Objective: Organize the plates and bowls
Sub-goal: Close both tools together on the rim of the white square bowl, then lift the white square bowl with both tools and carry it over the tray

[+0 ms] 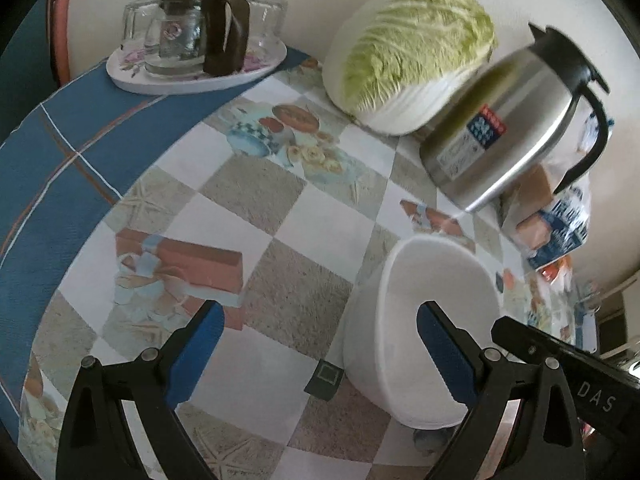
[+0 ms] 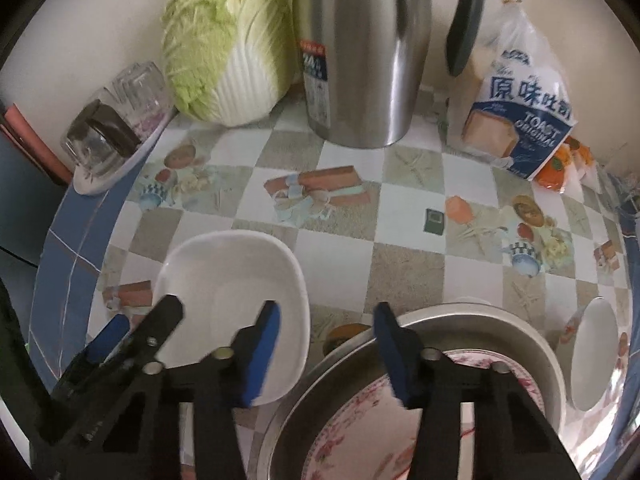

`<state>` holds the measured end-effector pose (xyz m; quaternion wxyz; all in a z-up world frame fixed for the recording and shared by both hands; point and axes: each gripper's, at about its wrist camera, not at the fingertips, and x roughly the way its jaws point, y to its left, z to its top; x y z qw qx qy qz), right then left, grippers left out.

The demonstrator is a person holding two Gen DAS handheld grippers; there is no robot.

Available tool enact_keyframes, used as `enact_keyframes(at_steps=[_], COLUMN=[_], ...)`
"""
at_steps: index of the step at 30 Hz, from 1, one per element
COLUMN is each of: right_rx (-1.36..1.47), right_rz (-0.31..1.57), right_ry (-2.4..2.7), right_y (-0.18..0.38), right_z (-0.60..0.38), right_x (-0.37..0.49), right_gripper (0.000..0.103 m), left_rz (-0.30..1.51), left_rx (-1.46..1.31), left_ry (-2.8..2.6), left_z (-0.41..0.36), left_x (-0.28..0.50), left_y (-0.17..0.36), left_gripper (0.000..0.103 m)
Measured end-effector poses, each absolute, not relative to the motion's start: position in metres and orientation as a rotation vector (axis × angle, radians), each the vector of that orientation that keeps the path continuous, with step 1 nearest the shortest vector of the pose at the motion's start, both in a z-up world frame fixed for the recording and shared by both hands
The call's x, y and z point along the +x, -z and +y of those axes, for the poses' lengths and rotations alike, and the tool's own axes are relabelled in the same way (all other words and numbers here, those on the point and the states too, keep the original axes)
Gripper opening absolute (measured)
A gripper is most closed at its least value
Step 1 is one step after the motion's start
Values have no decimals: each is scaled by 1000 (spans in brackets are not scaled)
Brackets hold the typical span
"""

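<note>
2 grippers hover over a round surface (image 2: 404,276) laid with a checked, food-printed oilcloth with a blue border, set against a cream wall.

At the back stand a pale green napa cabbage (image 2: 228,48), a brushed steel thermos jug with a black handle (image 2: 360,60), a floral tray of upturned clear glasses (image 1: 200,68) and a bread bag printed "TOAST ORIGINAL" (image 2: 520,120). The white squarish ceramic bowl (image 2: 236,296) rests empty on the surface; the left gripper (image 1: 320,344), marked "DAS", has its jaws wide apart with 1 blue pad over the bowl's rim. The right gripper (image 2: 326,344) has its jaws apart, empty, above a grey metal basin (image 2: 532,344) holding a pink-flowered plate (image 2: 352,432).
</note>
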<state>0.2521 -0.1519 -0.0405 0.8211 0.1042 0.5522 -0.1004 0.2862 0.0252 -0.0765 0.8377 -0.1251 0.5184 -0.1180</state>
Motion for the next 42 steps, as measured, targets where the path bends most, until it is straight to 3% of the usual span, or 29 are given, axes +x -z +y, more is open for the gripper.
enact_keyframes(at_steps=[2, 4, 5, 9, 18, 32, 42], right_rx=[216, 210, 209, 197, 176, 155, 155], right_rz=[1184, 1187, 1190, 1210, 1246, 1264, 1282], right_ry=[208, 205, 203, 187, 184, 113, 122], right_y=[45, 47, 48, 53, 63, 65, 71], right_z=[-150, -149, -148, -144, -137, -117, -113], right_x=[254, 255, 256, 259, 263, 268, 271], right_gripper=[36, 30, 27, 17, 9, 9, 9], left_rz=[1109, 1119, 1123, 1122, 1139, 1176, 1184], left_rx=[-266, -267, -262, -246, -254, -300, -327], left_ry=[243, 245, 243, 262, 329, 287, 281], left_z=[24, 24, 23, 20, 7, 22, 28], left_x=[287, 287, 287, 287, 286, 291, 292], left_y=[80, 83, 84, 85, 89, 97, 96], left_gripper=[94, 77, 64, 53, 27, 17, 15])
